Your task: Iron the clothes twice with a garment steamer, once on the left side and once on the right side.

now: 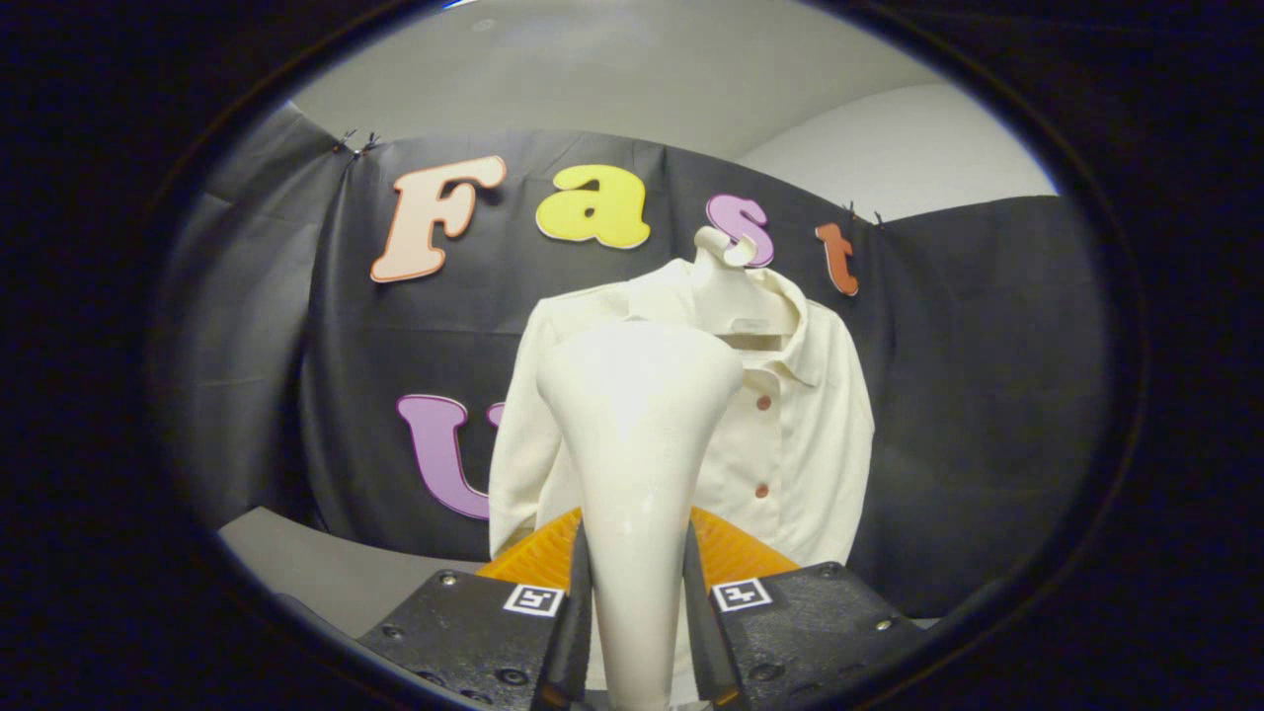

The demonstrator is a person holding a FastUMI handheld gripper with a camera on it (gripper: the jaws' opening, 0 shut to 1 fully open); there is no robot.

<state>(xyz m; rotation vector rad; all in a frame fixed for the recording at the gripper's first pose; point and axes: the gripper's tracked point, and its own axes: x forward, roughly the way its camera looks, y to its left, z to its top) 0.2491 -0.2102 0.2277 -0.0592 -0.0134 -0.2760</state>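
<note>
Black booth wall behind, grey surface [326,573] below. The gripper [637,602] clamps both fingers on the garment steamer [637,434], head upright toward the cream shirt [790,434] hanging just beyond, probably lining up for a pass.

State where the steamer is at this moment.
In the gripper view, the steamer stands upright between the tongs, which are shut on its handle, with its head in front of the cream shirt hanging beyond.

The tongs [635,602] clamp the cream garment steamer [637,425] upright before the cream shirt [790,425] on its hanger [729,267].
</note>
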